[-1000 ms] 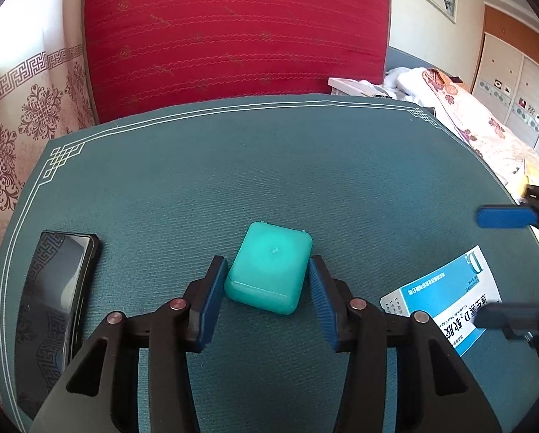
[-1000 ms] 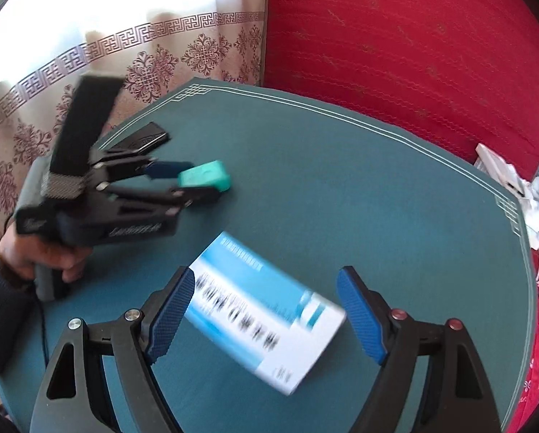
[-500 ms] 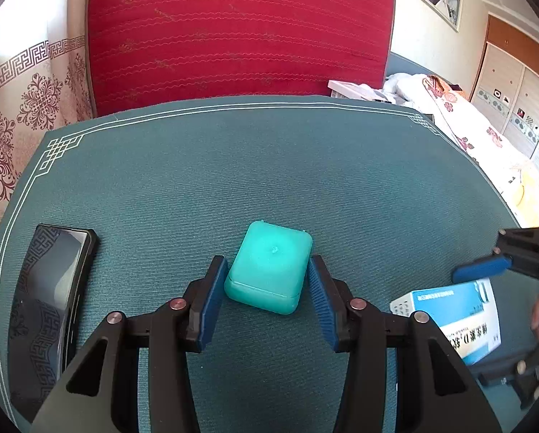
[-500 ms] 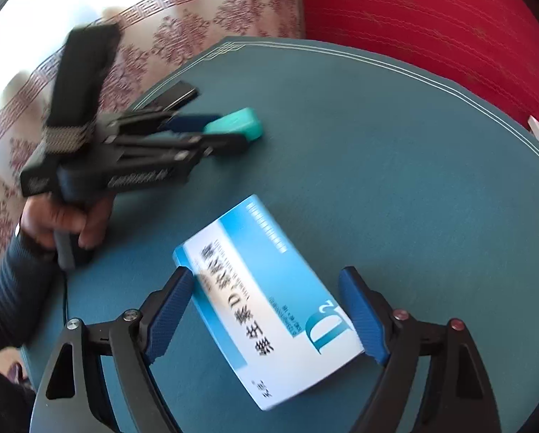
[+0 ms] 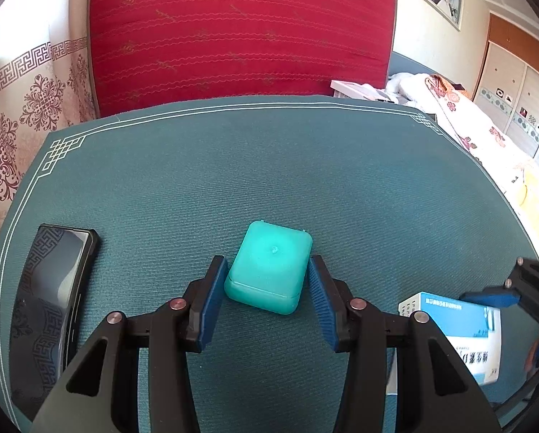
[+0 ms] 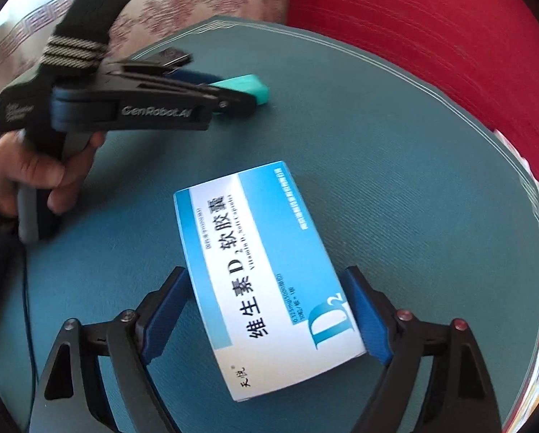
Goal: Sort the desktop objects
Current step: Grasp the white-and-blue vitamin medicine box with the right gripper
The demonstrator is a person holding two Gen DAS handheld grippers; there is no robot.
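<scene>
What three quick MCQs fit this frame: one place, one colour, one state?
1. Where does the phone lie in the left wrist view?
A. left of the teal case
B. on a red tray
C. under a mug
2. What colours is the medicine box?
A. red and black
B. blue and white
C. yellow
3. How is the left claw?
A. wide open, empty
B. pads against the teal case's sides
C. gripping a pen

Answers: A, the phone lies flat by the mat's left edge; B, blue bands on a white panel; B, both pads meet the case.

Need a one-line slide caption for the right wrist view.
Right gripper, closing, straddles a blue-and-white vitamin box on the green table; left gripper flanks a teal case.
</scene>
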